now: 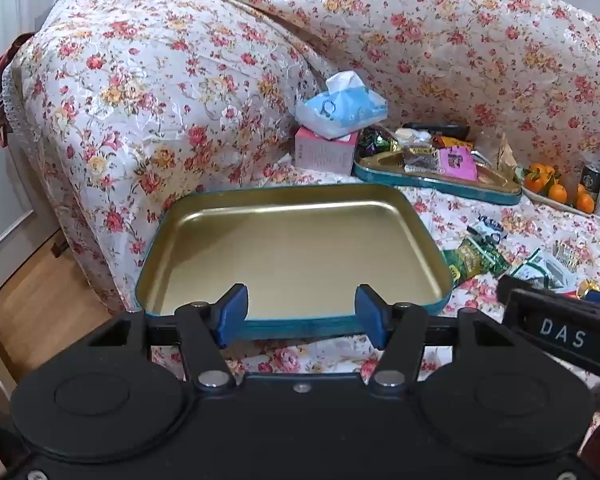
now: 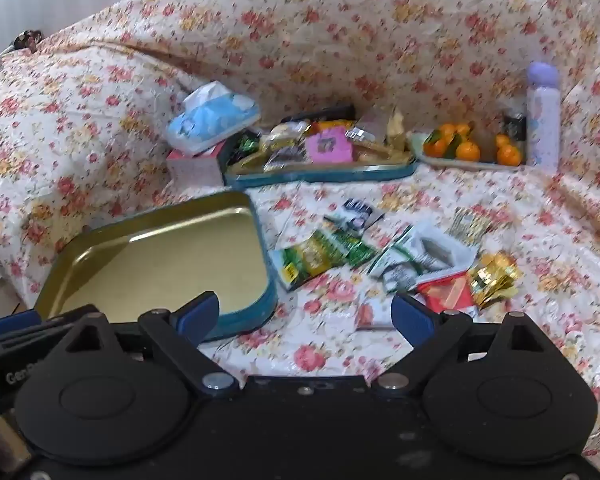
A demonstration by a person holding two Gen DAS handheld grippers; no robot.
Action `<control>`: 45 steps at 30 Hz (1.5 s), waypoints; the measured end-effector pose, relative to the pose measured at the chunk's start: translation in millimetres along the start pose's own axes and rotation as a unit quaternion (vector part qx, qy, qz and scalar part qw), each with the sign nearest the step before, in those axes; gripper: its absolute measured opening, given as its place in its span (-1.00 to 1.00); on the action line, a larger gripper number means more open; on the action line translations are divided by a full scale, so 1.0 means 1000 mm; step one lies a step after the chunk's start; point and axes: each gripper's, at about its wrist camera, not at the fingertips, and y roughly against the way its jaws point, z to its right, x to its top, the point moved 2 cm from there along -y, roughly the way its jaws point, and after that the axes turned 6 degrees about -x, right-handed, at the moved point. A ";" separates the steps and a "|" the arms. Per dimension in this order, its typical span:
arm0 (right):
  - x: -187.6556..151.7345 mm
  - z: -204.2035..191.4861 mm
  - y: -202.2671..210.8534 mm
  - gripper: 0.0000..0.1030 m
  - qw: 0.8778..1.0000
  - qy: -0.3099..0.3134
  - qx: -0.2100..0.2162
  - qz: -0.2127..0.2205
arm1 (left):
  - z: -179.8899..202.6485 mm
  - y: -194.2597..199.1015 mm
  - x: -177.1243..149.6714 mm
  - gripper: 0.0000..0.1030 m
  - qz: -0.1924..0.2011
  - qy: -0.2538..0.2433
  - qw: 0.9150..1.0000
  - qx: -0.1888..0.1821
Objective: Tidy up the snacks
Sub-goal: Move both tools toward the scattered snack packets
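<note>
An empty gold tin tray with a teal rim (image 1: 432, 240) lies on the floral-covered sofa, also in the right wrist view (image 2: 260, 236). My left gripper (image 1: 302, 314) is open at the tray's near edge, its blue pads either side of the rim. My right gripper (image 2: 306, 316) is open and empty above the sofa cover, right of the tray. Loose snack packets lie ahead of it: a green packet (image 2: 320, 254), a white and green packet (image 2: 416, 258), a red packet (image 2: 448, 294), a gold wrapper (image 2: 494, 276). A second teal tray (image 2: 320, 174) at the back holds several snacks.
A tissue pack (image 1: 340, 108) sits on a pink box (image 1: 324, 152) at the back left. A plate of oranges (image 2: 468, 148) and a lilac bottle (image 2: 543, 116) stand at the back right. The sofa armrest (image 1: 140, 100) rises on the left, wooden floor (image 1: 40, 300) beyond.
</note>
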 end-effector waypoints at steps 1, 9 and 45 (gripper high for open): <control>0.000 0.002 0.002 0.91 1.000 -0.005 -0.007 0.013 | 0.001 0.001 0.000 0.22 0.005 -0.001 1.000 0.001; 0.005 0.032 0.014 0.91 0.994 -0.074 -0.046 0.060 | 0.022 0.003 0.007 0.23 0.041 -0.029 0.999 -0.011; -0.020 0.151 -0.058 0.15 0.977 -0.177 -0.078 -0.093 | 0.144 -0.077 -0.032 0.21 -0.121 -0.108 0.975 -0.154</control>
